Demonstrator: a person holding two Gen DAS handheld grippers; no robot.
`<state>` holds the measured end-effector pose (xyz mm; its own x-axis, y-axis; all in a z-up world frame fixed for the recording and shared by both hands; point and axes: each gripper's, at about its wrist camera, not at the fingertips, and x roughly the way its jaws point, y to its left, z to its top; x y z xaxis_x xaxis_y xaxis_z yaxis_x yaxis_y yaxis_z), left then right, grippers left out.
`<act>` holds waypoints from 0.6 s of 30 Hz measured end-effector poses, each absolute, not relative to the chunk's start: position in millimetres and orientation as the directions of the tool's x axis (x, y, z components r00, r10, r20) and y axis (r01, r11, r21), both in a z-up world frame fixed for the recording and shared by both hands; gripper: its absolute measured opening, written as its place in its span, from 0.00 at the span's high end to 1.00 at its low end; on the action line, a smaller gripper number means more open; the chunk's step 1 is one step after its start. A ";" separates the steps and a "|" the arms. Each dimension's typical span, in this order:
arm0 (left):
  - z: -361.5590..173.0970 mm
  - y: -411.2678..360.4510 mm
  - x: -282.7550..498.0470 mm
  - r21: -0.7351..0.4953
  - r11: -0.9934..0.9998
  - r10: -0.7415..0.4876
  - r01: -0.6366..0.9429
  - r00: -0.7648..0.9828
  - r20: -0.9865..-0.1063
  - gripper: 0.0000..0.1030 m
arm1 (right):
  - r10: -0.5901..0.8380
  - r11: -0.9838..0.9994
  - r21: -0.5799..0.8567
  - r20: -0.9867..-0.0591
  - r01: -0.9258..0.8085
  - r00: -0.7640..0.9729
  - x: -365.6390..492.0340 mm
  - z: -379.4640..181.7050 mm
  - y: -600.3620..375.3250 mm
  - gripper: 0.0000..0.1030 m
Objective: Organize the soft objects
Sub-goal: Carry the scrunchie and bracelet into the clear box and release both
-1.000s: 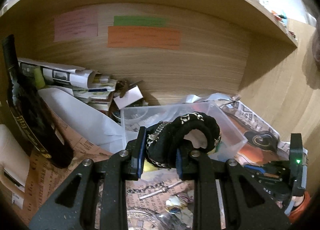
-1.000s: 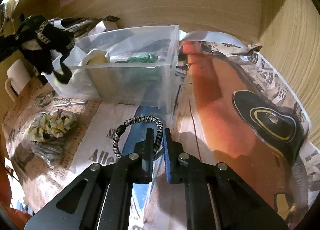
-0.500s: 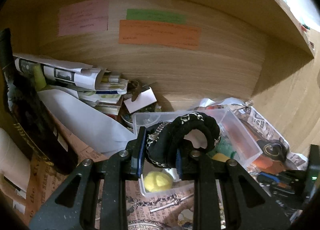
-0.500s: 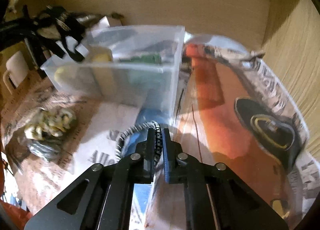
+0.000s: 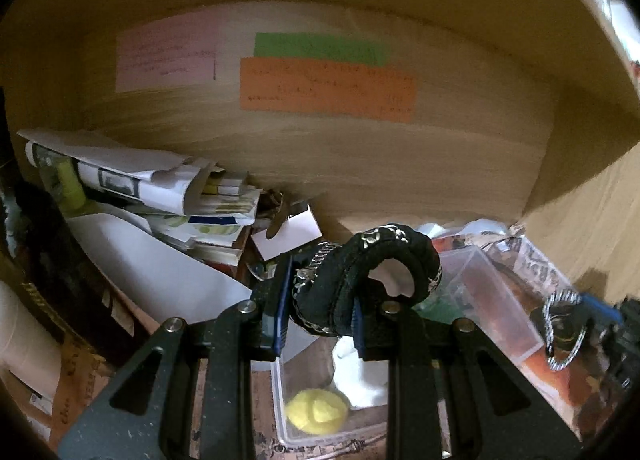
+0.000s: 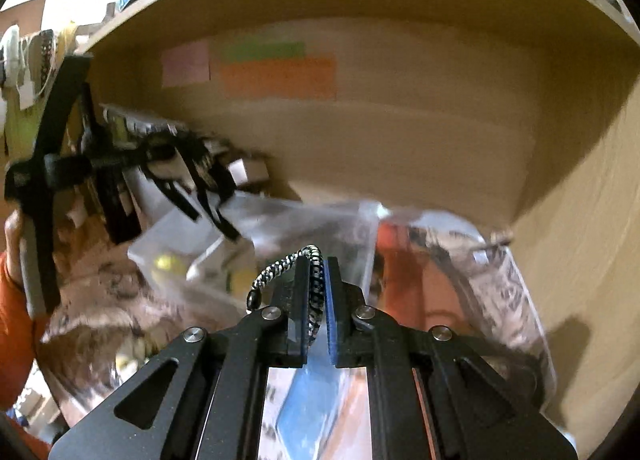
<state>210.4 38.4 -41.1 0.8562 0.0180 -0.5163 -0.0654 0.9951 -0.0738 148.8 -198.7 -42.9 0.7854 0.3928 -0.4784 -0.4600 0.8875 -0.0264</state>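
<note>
- The left claw [image 5: 320, 320] is clamped on a black band [image 5: 360, 284], held above the clear plastic box [image 5: 496, 300].
- The right claw [image 6: 318, 300] is pinched on a black-and-white braided band [image 6: 288, 264], lifted off the table.
- Each band is best lowered into the box before release.
- Yellow ball [image 5: 316, 412] lies inside.

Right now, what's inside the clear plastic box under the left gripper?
In the clear plastic box, a yellow ball, a white lump and something green show. The left gripper and its black band cover the rest.
</note>
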 end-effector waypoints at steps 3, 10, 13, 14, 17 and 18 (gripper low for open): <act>-51.8 32.2 219.3 -0.033 0.997 0.043 -0.072 0.843 -0.536 0.76 | 0.388 0.889 -0.038 -0.469 -0.457 0.794 160.9 -42.7 -189.6 0.94; -86.0 22.2 233.6 0.056 0.997 0.082 -0.060 0.786 -0.613 0.76 | 0.357 0.895 -0.042 -0.532 -0.445 0.768 201.8 -63.6 -167.4 0.94; -95.4 19.0 235.1 0.081 0.996 0.086 -0.045 0.767 -0.636 0.76 | 0.343 0.894 -0.042 -0.576 -0.446 0.742 216.6 -78.2 -158.6 0.94; -98.3 17.8 234.7 0.087 0.996 0.083 -0.035 0.760 -0.645 0.76 | 0.338 0.894 -0.043 -0.588 -0.446 0.735 220.2 -81.9 -157.8 0.94; -103.9 16.3 232.1 0.089 0.996 0.070 -0.014 0.745 -0.664 0.73 | 0.326 0.890 -0.053 -0.623 -0.453 0.712 227.1 -93.5 -153.0 0.94; -105.6 16.6 232.1 0.083 0.997 0.059 -0.004 0.738 -0.672 0.72 | 0.324 0.888 -0.054 -0.632 -0.457 0.704 228.3 -96.7 -152.2 0.94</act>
